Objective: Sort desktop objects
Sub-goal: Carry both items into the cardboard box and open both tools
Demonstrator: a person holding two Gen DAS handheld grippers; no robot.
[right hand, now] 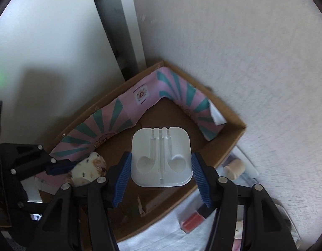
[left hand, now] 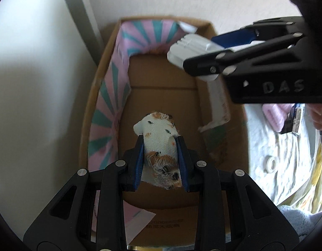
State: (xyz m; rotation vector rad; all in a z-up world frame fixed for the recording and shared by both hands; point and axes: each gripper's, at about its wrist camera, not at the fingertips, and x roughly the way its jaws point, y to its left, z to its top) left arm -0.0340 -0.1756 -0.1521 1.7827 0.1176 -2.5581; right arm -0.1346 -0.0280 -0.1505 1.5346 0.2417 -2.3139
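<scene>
My left gripper (left hand: pixel 160 139) is shut on a rolled scrap of white cloth (left hand: pixel 154 125) with orange and dark spots and frayed ends. It hangs over the floor of an open cardboard box (left hand: pixel 91 104). My right gripper (right hand: pixel 161 155) is shut on a white plastic earbud tray (right hand: pixel 161 146), its blue pads pressing both sides, also above the box (right hand: pixel 238 129). In the left wrist view the right gripper (left hand: pixel 200 52) and the tray (left hand: pixel 186 46) are over the box's far right corner. The right wrist view shows the left gripper (right hand: pixel 62 165) with the cloth (right hand: pixel 87 169) at lower left.
Pink and teal striped paper (left hand: pixel 119 73) lines two box walls. A white strip (left hand: pixel 219 104) leans on the right wall. The box stands against a white wall. On a pale cover beside it lie a pink item (left hand: pixel 273 115), a white ring (left hand: pixel 270 163), a beige cylinder (right hand: pixel 234 168) and a red block (right hand: pixel 192 221).
</scene>
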